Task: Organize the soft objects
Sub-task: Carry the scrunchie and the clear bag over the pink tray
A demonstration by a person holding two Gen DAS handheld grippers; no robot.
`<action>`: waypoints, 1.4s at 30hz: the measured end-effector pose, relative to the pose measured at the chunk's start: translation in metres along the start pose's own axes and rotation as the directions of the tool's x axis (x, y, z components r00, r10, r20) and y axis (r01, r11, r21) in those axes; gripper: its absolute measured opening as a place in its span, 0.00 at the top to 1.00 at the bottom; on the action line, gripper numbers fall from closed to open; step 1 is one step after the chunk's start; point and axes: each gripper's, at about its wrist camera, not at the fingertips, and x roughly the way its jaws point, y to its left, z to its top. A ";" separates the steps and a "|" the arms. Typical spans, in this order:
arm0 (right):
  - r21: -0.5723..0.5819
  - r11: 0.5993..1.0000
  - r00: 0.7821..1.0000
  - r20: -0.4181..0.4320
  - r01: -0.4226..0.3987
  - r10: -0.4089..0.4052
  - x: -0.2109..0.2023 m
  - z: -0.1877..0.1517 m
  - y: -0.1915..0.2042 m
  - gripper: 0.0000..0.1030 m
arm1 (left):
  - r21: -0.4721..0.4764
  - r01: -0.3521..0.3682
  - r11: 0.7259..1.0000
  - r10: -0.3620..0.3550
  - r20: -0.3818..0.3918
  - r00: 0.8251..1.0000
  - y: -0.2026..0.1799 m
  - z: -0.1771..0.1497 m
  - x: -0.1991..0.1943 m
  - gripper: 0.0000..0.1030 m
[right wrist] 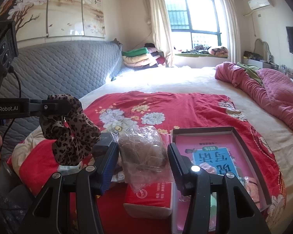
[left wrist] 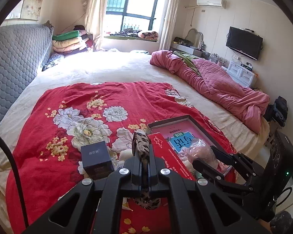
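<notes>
My left gripper [left wrist: 143,153] is shut on a leopard-print cloth [left wrist: 140,142], which sticks up past the fingertips and hangs below them. In the right wrist view the same cloth [right wrist: 72,134] dangles from the left gripper [right wrist: 67,106] at the left, above the bed. My right gripper [right wrist: 142,150] is shut on a clear plastic bag [right wrist: 144,150] with a brown soft thing inside, held over a red tissue pack [right wrist: 149,197]. The left wrist view shows that bag [left wrist: 200,152] between the right gripper's [left wrist: 204,156] fingers.
A red floral quilt [left wrist: 78,101] covers the near bed. On it lie an open box [right wrist: 203,129] with a pink book and a dark blue carton [left wrist: 96,159]. A rumpled pink quilt [left wrist: 214,83] lies right; a grey padded headboard [left wrist: 11,58] stands left.
</notes>
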 end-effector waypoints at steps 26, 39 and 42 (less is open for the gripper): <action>0.237 0.943 0.967 0.049 0.233 -0.251 -0.044 -0.007 -0.117 0.48 | 0.158 0.183 0.970 -0.173 -0.076 0.982 -0.114 0.017 0.045 0.97; 0.310 0.891 0.934 0.025 0.333 -0.357 -0.063 -0.023 -0.156 0.48 | 0.190 0.257 0.948 -0.236 -0.127 0.963 -0.151 0.018 0.075 0.97; 0.307 0.886 0.928 0.019 0.348 -0.371 -0.064 -0.024 -0.158 0.48 | 0.194 0.270 0.943 -0.246 -0.138 0.959 -0.159 0.019 0.082 0.97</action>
